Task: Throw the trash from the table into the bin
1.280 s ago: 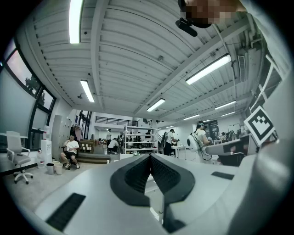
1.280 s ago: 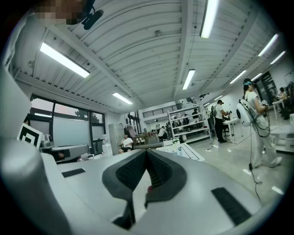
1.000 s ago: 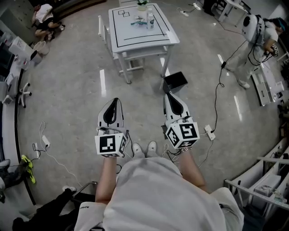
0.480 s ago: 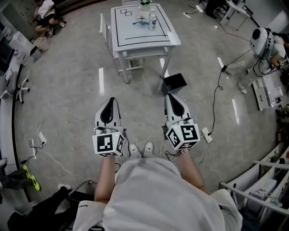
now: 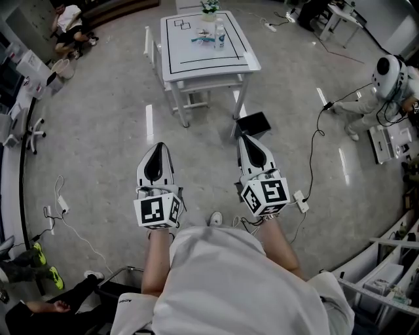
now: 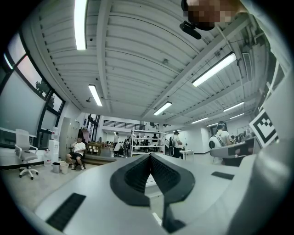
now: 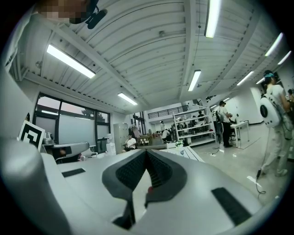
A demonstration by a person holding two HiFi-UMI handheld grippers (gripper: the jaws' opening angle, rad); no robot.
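Note:
The white table (image 5: 229, 60) stands far ahead across the floor. On it are a clear bottle (image 5: 218, 34), teal-and-white scraps of trash (image 5: 201, 38) and a small plant (image 5: 208, 6). A black bin (image 5: 253, 123) sits on the floor by the table's right front leg. My left gripper (image 5: 159, 146) (image 6: 149, 156) and right gripper (image 5: 243, 137) (image 7: 146, 151) are held level in front of the body, well short of the table. Both are shut with nothing between the jaws. The right gripper's tip shows just below the bin in the head view. The table top (image 7: 187, 152) shows small in the right gripper view.
A white chair (image 5: 150, 47) stands at the table's left side. Cables (image 5: 315, 141) and a power strip (image 5: 301, 200) lie on the floor to the right. A person in white (image 5: 386, 78) stands at right, another sits (image 5: 69, 23) at far left. Desks line the room's edges.
The table and bin sit slightly lower in the head view. One of the two shoes has gone from sight under the body. Both grippers stay shut and side by side.

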